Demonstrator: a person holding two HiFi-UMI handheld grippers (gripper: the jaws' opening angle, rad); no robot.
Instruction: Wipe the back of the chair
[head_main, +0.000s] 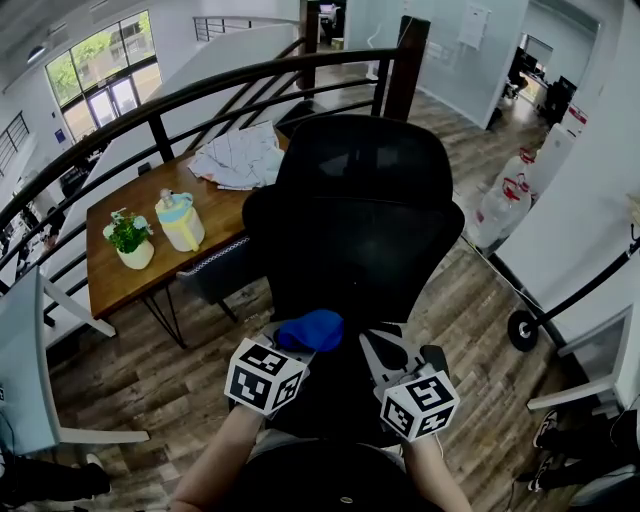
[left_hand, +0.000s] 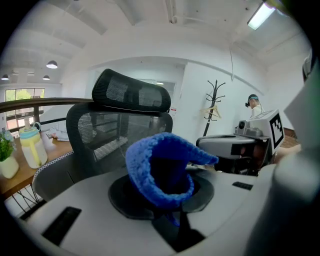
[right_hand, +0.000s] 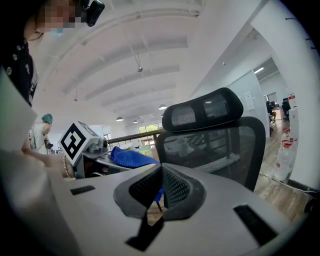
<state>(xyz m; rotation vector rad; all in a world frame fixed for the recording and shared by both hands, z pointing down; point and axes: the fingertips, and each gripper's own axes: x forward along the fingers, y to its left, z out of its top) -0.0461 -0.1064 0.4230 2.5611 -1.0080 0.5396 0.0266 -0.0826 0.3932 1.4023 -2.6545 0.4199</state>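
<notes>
One blue cloth (left_hand: 150, 167) pinched by left gripper (left_hand: 166, 199), right gripper (right_hand: 159, 187) seemingly pressed together, facing mesh chair (head_main: 360, 210) over plank floor (head_main: 160, 390).

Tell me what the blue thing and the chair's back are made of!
The blue cloth looks like soft, fuzzy knit fabric, with nubbly loops along its edge. The chair back seems to be black mesh in a matte, probably plastic frame: you can see through it.
</notes>
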